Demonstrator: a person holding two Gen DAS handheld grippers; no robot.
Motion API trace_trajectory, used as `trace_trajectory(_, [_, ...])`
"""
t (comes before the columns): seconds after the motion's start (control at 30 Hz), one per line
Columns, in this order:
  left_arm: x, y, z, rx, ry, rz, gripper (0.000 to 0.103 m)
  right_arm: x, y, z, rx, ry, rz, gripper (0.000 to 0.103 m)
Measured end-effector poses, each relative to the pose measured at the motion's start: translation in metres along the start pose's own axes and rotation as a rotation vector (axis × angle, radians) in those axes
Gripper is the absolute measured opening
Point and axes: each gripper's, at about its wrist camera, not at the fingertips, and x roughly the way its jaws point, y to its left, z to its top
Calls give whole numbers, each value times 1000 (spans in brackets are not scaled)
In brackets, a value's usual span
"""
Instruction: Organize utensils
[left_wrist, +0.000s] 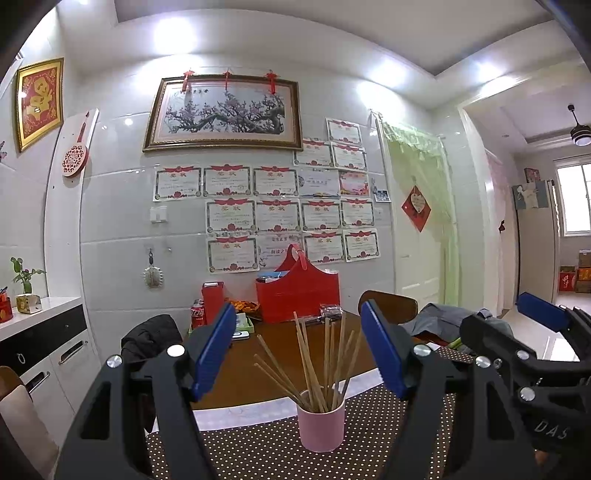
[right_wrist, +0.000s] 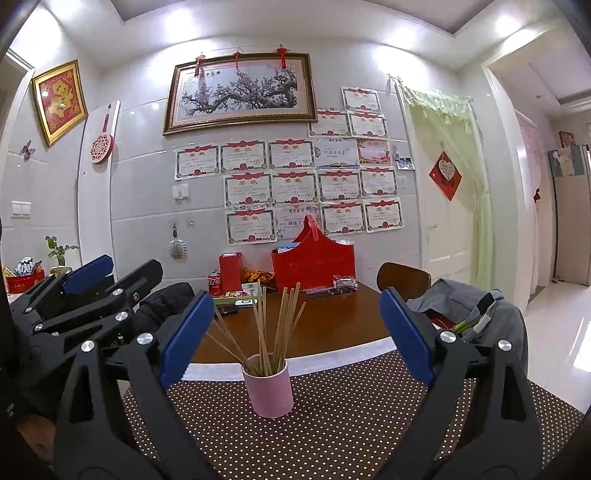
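1. Left wrist view: left gripper (left_wrist: 298, 350) has its jaws wide apart, gripping nothing; ribbed blue pads (left_wrist: 214, 350) on black plastic arms. A smooth pink cylindrical cup (left_wrist: 321, 424) stands upright on a brown polka-dot mat (left_wrist: 258, 454), with thin wooden chopsticks (left_wrist: 325, 362) fanned out inside.
2. Right wrist view: right gripper (right_wrist: 297, 334) also has its jaws wide apart, empty. The cup stands between its fingers, on the mat over a glossy wooden table (right_wrist: 332, 325).

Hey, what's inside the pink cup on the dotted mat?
The pink cup holds a loose bunch of wooden chopsticks, fanned out above its rim. Their lower ends and the cup's bottom are hidden by its wall.
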Motion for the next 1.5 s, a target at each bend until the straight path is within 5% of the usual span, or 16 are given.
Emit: trace_trajectory(1.5, [3,-3,-4,9,9,5,69,4,-2,-11,12,25,11,90])
